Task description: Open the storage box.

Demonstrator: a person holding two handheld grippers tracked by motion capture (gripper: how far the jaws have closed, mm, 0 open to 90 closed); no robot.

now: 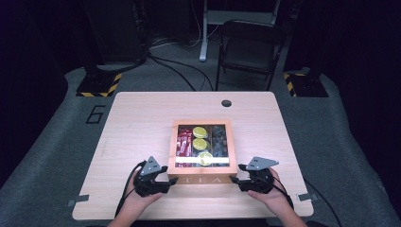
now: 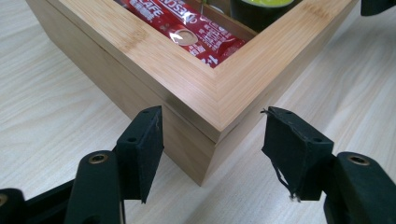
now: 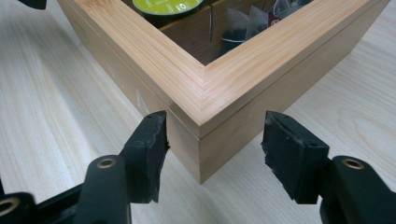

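Tea box approached at its two near corners

The tea box [image 1: 202, 147] is placed mid-worktop [image 1: 137, 118]; the left gripper [image 2: 212, 140] and right gripper [image 3: 212, 140] are held with open jaws astride one corner each, probably so the lid can be lifted evenly.

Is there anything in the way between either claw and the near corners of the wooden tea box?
Nothing visible. The left claw straddles the tea box's near-left corner, and the right claw straddles the near-right corner. Both stand open, pads off the wood, with bare table beneath.
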